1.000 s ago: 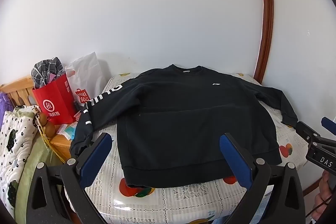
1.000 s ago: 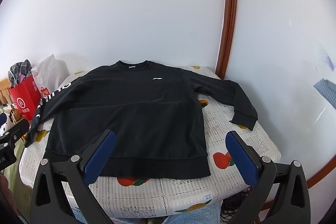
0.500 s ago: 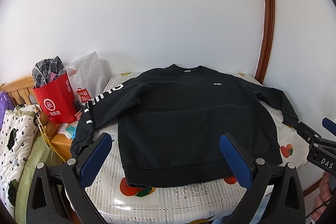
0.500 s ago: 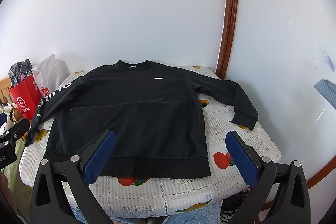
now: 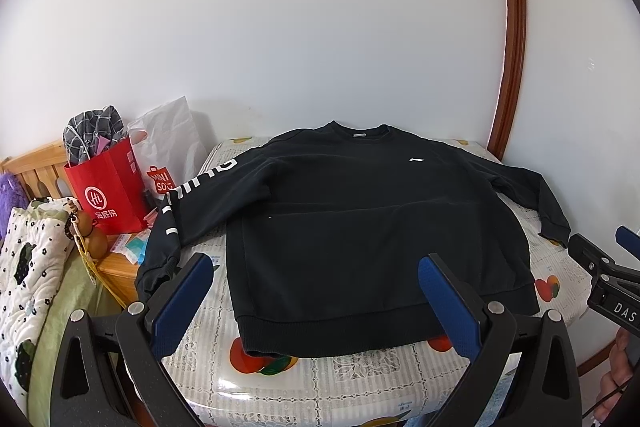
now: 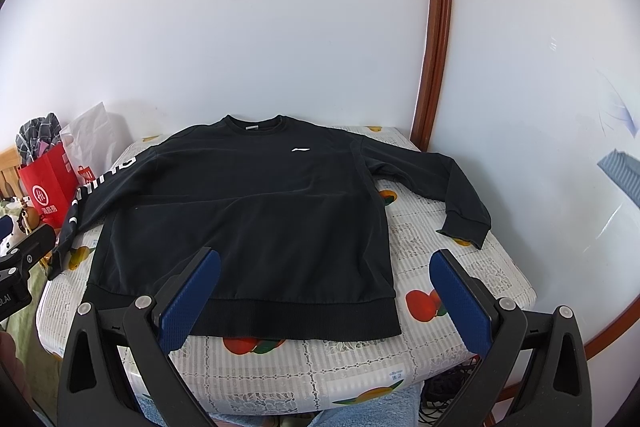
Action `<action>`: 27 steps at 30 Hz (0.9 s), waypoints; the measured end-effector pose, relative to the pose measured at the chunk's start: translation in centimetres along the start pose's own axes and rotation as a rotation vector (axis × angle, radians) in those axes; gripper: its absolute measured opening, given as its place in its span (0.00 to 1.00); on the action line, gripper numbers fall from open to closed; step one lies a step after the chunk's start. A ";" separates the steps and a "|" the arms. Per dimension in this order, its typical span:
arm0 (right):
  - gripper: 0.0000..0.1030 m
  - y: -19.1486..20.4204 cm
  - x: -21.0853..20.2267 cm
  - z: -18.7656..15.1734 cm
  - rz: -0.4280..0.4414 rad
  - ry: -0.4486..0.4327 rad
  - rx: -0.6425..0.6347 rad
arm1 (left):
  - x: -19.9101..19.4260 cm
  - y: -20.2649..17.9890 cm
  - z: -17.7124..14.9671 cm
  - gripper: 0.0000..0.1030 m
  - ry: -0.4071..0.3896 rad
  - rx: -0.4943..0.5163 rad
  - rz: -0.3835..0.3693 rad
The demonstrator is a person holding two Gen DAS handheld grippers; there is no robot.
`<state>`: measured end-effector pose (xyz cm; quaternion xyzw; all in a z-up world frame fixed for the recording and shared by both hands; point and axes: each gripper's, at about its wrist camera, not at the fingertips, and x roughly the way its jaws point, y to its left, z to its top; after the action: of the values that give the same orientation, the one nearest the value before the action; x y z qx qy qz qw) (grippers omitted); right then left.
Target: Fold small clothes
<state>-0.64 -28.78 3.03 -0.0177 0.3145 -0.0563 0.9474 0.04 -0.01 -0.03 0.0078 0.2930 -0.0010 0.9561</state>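
My left wrist camera looks forward from the table's point(image 5: 560, 291) near left, my right from its near right; both share the sweatshirt point(image 5: 360, 219) and back wall, seemingly at similar distance.

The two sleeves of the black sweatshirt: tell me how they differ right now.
The left sleeve carries white lettering down its length; the right sleeve is plain black. The left sleeve's cuff hangs off the table edge toward the red bag; the right sleeve's cuff lies flat on the tablecloth. Both are spread outward and angled down from the shoulders, unfolded, and neither gripper touches them.
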 end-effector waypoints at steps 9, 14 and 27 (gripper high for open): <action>1.00 0.4 0.2 -0.2 -0.001 0.004 -0.003 | 0.4 0.8 -0.6 1.00 0.009 -0.006 0.000; 1.00 0.3 0.8 0.0 0.001 0.012 -0.001 | 1.6 1.1 -0.6 1.00 0.031 -0.002 0.003; 1.00 0.3 4.1 1.0 0.007 0.040 0.020 | 4.9 1.7 0.8 1.00 0.079 -0.005 0.018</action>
<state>3.26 -28.95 1.32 -0.0062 0.3328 -0.0566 0.9413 4.55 1.65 -2.03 0.0078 0.3303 0.0085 0.9438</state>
